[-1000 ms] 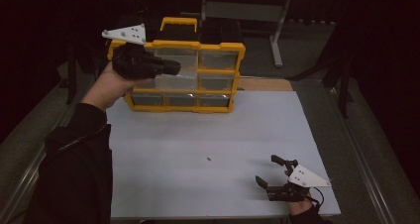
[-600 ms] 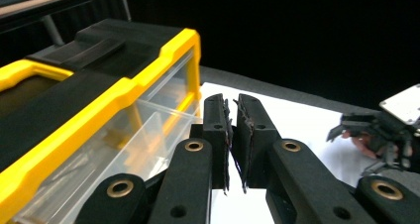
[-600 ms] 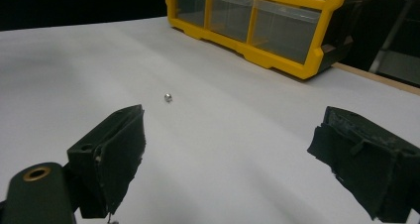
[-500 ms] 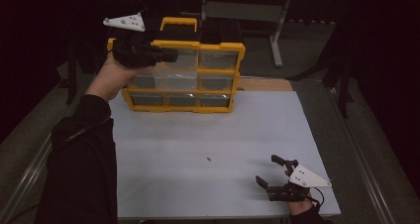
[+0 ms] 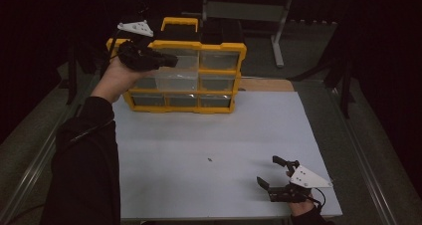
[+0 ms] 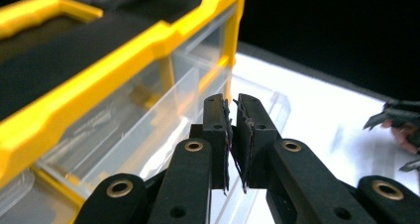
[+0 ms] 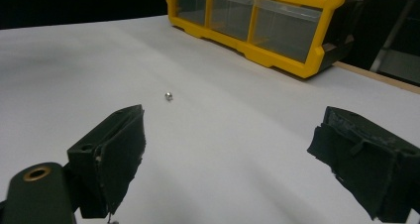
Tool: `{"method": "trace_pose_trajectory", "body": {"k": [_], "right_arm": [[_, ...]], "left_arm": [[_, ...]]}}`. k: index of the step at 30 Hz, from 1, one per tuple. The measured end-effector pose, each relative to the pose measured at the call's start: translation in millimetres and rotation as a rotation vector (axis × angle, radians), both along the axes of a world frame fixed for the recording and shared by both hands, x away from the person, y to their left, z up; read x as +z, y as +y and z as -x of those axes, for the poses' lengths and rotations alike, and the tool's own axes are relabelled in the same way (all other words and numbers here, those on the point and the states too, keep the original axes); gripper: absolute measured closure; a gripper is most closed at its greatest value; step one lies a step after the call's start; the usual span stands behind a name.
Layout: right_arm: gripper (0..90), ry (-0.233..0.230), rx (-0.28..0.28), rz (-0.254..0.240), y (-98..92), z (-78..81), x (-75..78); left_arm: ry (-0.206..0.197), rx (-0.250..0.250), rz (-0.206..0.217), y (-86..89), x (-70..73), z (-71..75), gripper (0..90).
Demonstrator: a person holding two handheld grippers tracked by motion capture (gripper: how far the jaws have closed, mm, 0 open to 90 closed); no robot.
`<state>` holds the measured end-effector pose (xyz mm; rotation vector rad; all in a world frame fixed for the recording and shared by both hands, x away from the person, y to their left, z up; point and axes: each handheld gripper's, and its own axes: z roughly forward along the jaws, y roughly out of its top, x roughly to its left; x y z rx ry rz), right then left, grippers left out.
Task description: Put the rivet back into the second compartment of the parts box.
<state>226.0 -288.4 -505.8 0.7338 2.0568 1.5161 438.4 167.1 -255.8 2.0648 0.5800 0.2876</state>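
A yellow organizer [image 5: 219,48] with clear drawers stands at the back of the white table [image 5: 199,130]. One middle-row drawer [image 5: 174,79] is pulled partway out. My left gripper [image 5: 171,61] is held level in front of the top-left drawers, above that drawer. In the left gripper view its jaws [image 6: 232,102] are shut and I see nothing between them, with the organizer's frame [image 6: 124,60] close on the left. My right gripper [image 5: 267,170] rests open near the table's front right. Ahead of it [image 7: 228,149] lies a small metal piece [image 7: 169,96].
The small metal piece [image 5: 210,160] lies alone on the white table's middle. A wooden strip [image 5: 263,84] runs behind the table at the organizer's right. Dark metal stand legs [image 5: 278,41] are beyond it. A rail [image 5: 363,150] borders the right side.
My left hand and its gripper have shifted a little to the right in front of the organizer's top row. The right gripper has stayed where it was.
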Motion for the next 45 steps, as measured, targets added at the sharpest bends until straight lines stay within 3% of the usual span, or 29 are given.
{"method": "trace_pose_trajectory", "body": {"k": [5, 10, 16, 23, 29, 37, 45], "right_arm": [[11.5, 0.0, 0.0, 0.001, 0.0, 0.0, 0.1], [11.5, -0.001, -0.001, -0.001, -0.5, 0.0, 0.3], [11.5, -0.003, -0.001, -0.005, -0.9, 0.5, 1.0], [11.5, -0.002, -0.001, -0.003, -0.4, 0.7, 1.2], [11.5, -0.003, -0.003, -0.001, -0.3, 0.8, 1.5], [11.5, 0.0, -0.003, -0.001, 0.1, 1.0, 1.6], [11.5, -0.002, -0.002, 0.002, 0.7, 1.0, 1.8]], "left_arm": [[0.023, 0.026, -0.033, -3.6, -4.7, -4.2, 82.1], [0.024, 0.042, -0.023, -6.4, -3.2, -5.4, 79.8], [0.042, 0.056, 0.0, -8.1, -2.7, -4.7, 46.2], [0.037, 0.042, 0.007, -13.4, 1.5, 3.1, 18.4], [0.034, 0.024, 0.041, -15.2, -0.1, 15.9, 1.1], [-0.022, -0.037, 0.105, -14.1, -4.0, 44.9, 0.0], [-0.044, -0.108, 0.109, -21.3, -16.5, 68.9, 0.0]]}}
